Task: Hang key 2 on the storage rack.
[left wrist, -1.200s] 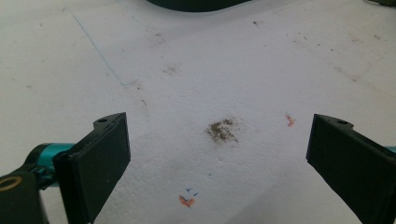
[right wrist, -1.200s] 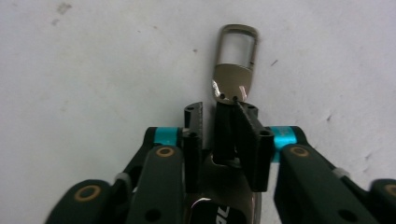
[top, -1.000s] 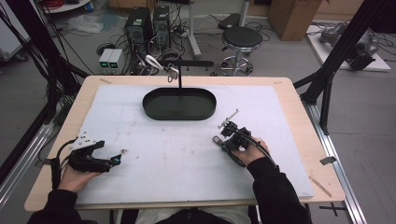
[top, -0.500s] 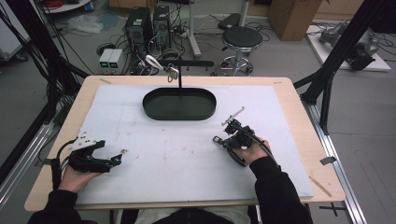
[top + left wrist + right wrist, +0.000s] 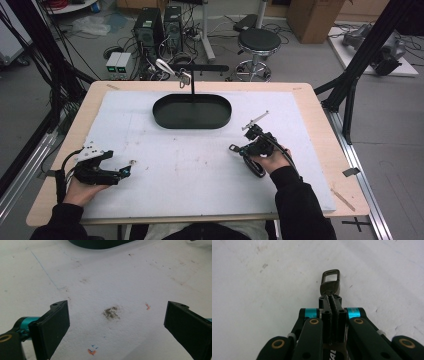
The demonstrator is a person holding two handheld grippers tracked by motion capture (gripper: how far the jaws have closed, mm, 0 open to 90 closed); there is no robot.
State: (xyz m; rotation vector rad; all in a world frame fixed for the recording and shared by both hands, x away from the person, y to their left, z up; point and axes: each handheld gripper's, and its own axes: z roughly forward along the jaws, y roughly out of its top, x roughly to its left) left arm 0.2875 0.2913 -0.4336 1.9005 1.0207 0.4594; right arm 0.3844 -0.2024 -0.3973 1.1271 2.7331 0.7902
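A small dark metal clasp (image 5: 330, 282) sticks out past the tips of my right gripper (image 5: 331, 299), whose jaws are pressed together on its lower end. Its open loop hangs just above the white mat. In the high view the right gripper (image 5: 239, 148) sits right of the mat's centre, held in a hand with a black sleeve. My left gripper (image 5: 117, 325) stands wide open over a dirty smudge (image 5: 111, 312) on the mat, with nothing between its pads. From above, the left gripper (image 5: 125, 171) rests low near the front left.
A black oval tray (image 5: 165, 117) lies at the back middle of the mat. A thin post rises from the tray and carries a crossbar (image 5: 205, 67) with something pale hanging at its left end. The white mat (image 5: 190, 170) covers a wooden table (image 5: 320, 140).
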